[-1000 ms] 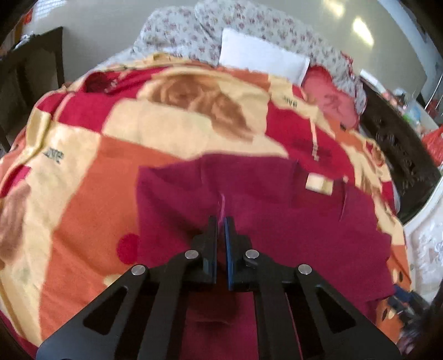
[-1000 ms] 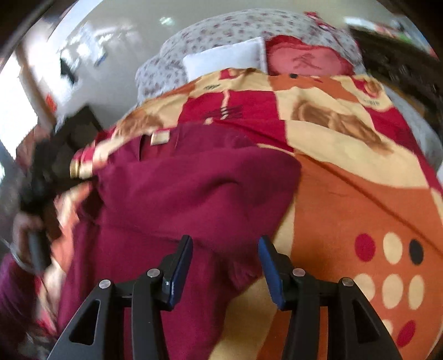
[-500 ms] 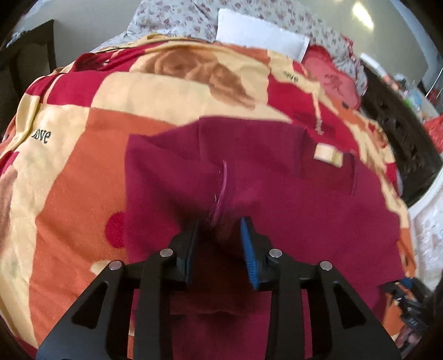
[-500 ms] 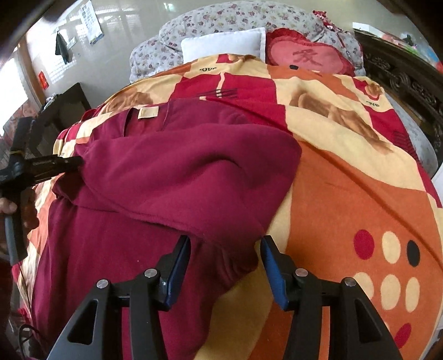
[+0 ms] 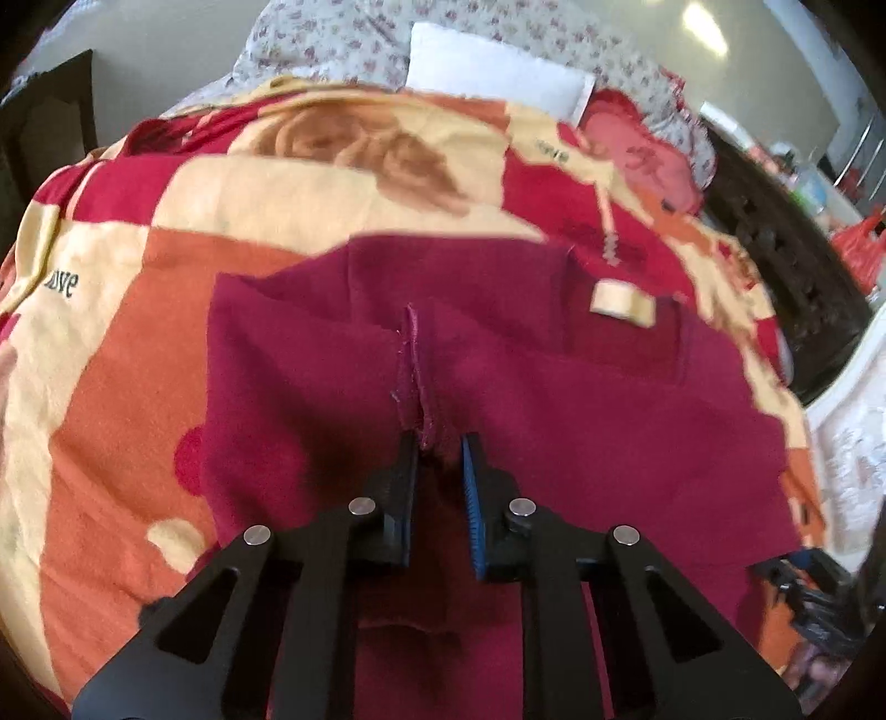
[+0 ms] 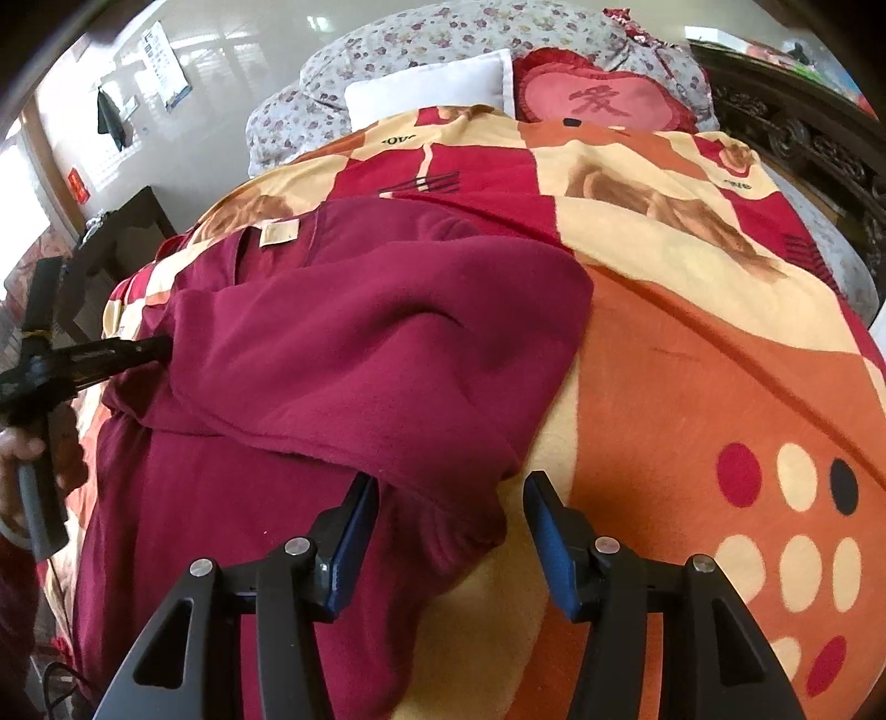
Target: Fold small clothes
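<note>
A maroon fleece garment lies on the patterned blanket, its cream neck label at the far side. My left gripper is open, with a raised seam ridge of the garment just ahead between its tips. In the right wrist view the garment has one side folded over itself, label at the far left. My right gripper is open at the folded edge; cloth lies between its fingers, which are apart from it. The left gripper shows at the left edge of the fold.
The orange, red and cream blanket covers the bed. A white pillow, a floral quilt and a red heart cushion lie at the head. A dark carved bed frame runs along the right. A dark table stands left.
My left gripper, shut on the garment's seam a second ago, has opened and let it go; the seam stays ridged up. My right gripper stays open and has hardly moved.
</note>
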`<state>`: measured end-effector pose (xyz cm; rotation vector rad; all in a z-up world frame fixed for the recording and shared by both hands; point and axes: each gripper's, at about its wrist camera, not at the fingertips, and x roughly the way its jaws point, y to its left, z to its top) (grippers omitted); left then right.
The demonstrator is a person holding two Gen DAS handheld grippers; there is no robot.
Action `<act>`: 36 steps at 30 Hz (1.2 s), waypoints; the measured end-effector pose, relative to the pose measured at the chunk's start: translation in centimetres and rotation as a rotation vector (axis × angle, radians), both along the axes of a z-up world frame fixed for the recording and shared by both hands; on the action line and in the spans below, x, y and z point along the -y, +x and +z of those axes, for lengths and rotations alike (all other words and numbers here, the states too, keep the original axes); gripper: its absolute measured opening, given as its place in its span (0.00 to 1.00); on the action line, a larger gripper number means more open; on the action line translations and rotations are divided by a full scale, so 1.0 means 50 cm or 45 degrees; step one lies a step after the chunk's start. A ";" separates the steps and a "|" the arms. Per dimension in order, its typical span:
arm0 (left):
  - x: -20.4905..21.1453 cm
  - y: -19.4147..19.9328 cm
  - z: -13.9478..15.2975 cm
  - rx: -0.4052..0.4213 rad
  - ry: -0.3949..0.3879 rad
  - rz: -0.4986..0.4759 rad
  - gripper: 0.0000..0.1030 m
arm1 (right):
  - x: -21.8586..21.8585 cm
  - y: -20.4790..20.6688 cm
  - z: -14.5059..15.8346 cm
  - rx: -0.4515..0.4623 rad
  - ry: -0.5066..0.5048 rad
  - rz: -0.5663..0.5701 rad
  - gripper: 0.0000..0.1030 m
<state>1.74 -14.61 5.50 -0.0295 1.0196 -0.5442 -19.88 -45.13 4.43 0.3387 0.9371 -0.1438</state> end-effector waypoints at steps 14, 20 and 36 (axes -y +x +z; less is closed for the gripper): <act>-0.103 -0.022 0.044 -0.002 -0.106 0.075 0.12 | -0.013 -0.030 0.047 0.049 -0.148 0.065 0.10; -0.101 -0.033 -0.039 -0.060 -0.017 0.109 0.12 | 0.017 -0.054 0.005 -0.049 -0.011 0.021 0.31; -0.109 -0.039 -0.025 -0.040 -0.006 0.080 0.12 | 0.078 -0.032 0.072 -0.055 0.120 0.077 0.48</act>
